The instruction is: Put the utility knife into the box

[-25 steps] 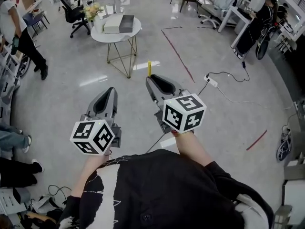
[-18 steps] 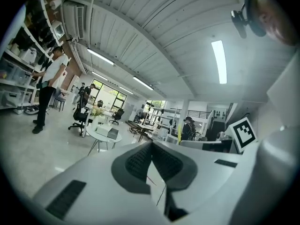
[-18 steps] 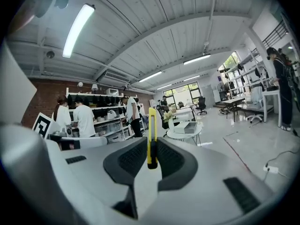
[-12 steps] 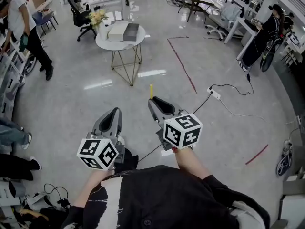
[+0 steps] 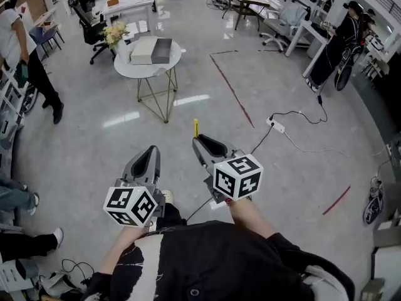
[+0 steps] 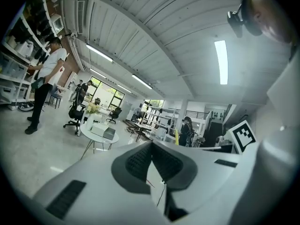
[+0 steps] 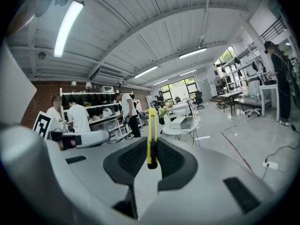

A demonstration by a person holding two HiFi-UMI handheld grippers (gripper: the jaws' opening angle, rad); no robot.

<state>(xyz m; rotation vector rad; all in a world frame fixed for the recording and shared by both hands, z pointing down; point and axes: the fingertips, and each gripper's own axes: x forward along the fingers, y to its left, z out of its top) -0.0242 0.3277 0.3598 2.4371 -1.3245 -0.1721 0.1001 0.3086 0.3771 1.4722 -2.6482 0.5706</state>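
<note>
A yellow utility knife (image 7: 151,137) stands upright between the jaws of my right gripper (image 7: 151,159), which is shut on it; its tip (image 5: 195,128) pokes out ahead of the right gripper (image 5: 210,146) in the head view. My left gripper (image 5: 148,158) is held beside it, shut with nothing between its pads (image 6: 151,161). The box (image 5: 151,50), grey and white with its lid off alongside, sits on a round white table (image 5: 135,67) some way ahead across the floor. The box (image 7: 183,122) also shows small in the right gripper view.
A vase of flowers (image 5: 114,35) stands on the table's left side. A person (image 5: 25,61) stands at the far left by shelves. A power strip with cable (image 5: 275,125) lies on the floor to the right. Desks and office chairs (image 5: 285,14) line the back.
Both grippers and the view have shifted slightly as the person walks; the round table has moved a little in the frame. The right gripper's hold on the knife is unchanged.
</note>
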